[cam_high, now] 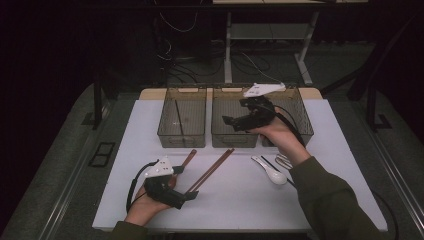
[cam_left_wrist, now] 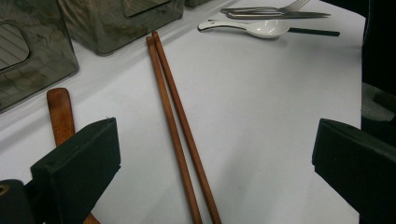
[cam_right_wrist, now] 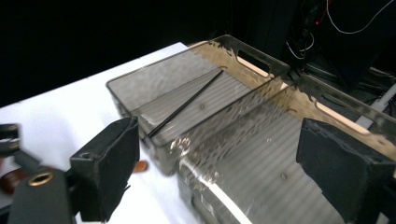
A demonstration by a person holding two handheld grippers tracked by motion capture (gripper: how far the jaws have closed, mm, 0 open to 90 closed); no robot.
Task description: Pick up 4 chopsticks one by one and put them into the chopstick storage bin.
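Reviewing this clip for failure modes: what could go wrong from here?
1. The chopsticks lie as a touching pair between the open jaws of the left gripper; closing may catch one only, or roll them apart.
2. The wooden spoon lies right beside one jaw and could get nudged or pinched along.
3. The right gripper, jaws open and empty, hangs over the bins; moving towards the white spoon, it may clip a bin rim.
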